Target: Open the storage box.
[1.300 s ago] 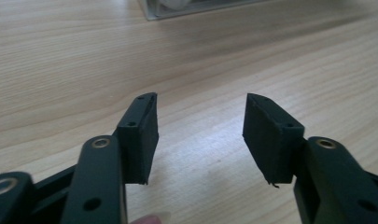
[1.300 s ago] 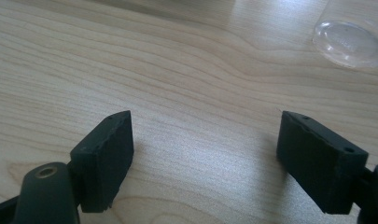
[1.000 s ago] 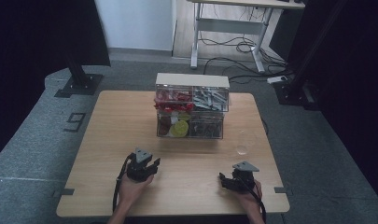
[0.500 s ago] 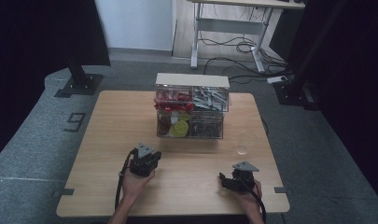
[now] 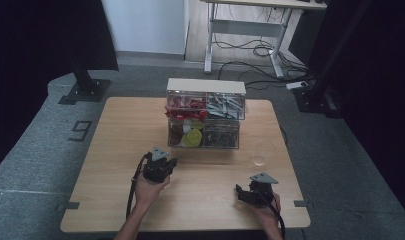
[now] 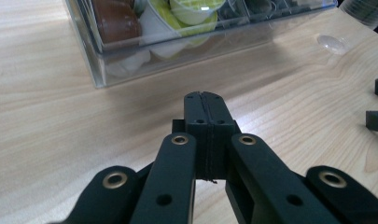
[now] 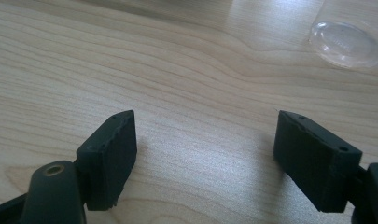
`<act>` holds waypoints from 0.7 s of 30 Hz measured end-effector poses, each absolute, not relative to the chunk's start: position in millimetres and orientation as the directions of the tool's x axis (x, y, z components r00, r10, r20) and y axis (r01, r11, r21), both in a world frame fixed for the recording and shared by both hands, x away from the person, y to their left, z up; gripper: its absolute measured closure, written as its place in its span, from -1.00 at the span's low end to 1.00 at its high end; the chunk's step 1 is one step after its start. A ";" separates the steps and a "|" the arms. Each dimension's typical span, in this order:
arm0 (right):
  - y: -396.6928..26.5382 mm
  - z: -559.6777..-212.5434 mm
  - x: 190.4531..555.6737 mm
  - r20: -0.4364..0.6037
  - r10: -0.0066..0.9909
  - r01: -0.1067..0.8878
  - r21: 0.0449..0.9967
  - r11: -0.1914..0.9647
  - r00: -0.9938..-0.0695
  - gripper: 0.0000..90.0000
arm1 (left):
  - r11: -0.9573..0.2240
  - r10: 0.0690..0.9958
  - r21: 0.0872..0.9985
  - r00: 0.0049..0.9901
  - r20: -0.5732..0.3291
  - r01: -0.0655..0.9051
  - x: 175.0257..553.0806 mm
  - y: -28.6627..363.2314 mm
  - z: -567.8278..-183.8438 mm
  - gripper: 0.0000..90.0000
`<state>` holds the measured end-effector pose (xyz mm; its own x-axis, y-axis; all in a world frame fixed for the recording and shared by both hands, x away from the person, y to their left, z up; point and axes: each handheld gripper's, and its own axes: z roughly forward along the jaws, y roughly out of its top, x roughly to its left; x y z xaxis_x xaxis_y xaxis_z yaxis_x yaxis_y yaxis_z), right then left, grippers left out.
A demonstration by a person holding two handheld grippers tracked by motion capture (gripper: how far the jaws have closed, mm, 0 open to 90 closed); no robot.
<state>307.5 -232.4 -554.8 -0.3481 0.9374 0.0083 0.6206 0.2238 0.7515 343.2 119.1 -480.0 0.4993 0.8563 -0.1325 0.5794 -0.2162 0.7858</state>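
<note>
Left gripper [image 5: 159, 167] has its fingers [image 6: 206, 116] pressed flat together on nothing, having just been closing, and points at the clear plastic drawer box [image 5: 205, 116] straight ahead, near but apart. It's the nearer hand. Right gripper [image 5: 255, 190] rests on the wood-grain desk [image 5: 115, 150], fingers [image 7: 112, 149] spread wide and empty. A clear round cup [image 5: 260, 152] stands beyond it. The box's long axis runs crosswise; pods and dark bits sit inside.

Bench [image 5: 115, 150]: pale wood grain, smooth, satin sheen. Drawer box [image 5: 205, 114] at bench's far middle: clear glossy plastic. Cup [image 5: 260, 152] right of box: thin transparent plastic. Left gripper [image 6: 206, 105], right gripper [image 7: 205, 154]: matt black plastic, brass-coloured rivets.
</note>
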 end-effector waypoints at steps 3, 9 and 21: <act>-232.5 -554.8 307.5 0.008 0.938 0.621 0.752 0.223 -0.347 -0.52 | -0.213 0.858 0.787 0.496 -0.133 0.579 346.2 118.2 -477.8 1.00; -232.7 -554.8 307.6 0.011 0.942 0.625 0.751 0.213 -0.335 -0.52 | -0.216 0.861 0.783 0.492 -0.129 0.584 352.9 115.2 -477.1 1.00; -232.7 -554.7 307.6 0.009 0.943 0.625 0.751 0.213 -0.332 -0.51 | -0.246 0.868 0.762 0.486 -0.102 0.599 368.2 106.9 -484.9 1.00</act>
<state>307.6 -232.7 -554.7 -0.3320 0.9432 0.0091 0.6247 0.2126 0.7514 368.2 106.9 -484.9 0.4858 0.8681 -0.1016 0.5991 -0.2461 0.7619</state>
